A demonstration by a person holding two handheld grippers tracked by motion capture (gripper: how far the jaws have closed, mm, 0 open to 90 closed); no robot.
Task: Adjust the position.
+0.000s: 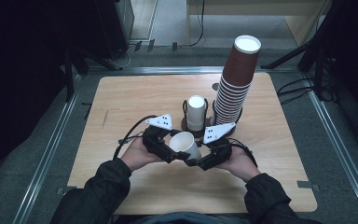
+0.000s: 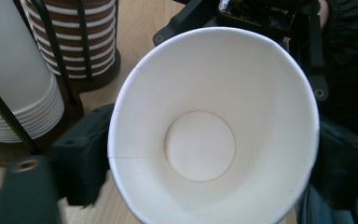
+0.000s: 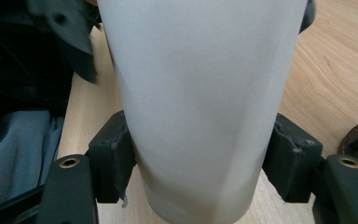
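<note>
A single white paper cup (image 1: 185, 144) hangs tilted just above the table, held between both grippers. My left gripper (image 1: 170, 153) is shut on it near the rim; in the left gripper view I look straight into the cup's open mouth (image 2: 200, 144), with a black jaw at each side. My right gripper (image 1: 199, 161) is shut on the cup's lower wall (image 3: 200, 107), and its pads (image 3: 112, 161) press in on both sides. A hand holds each gripper.
Behind the cup, a dark wire holder (image 1: 185, 108) carries a short stack of white cups (image 1: 196, 112) and a tall leaning stack of brown cups (image 1: 235, 79). The wooden table (image 1: 121, 102) has bare room left and right. Cables lie on the floor beyond.
</note>
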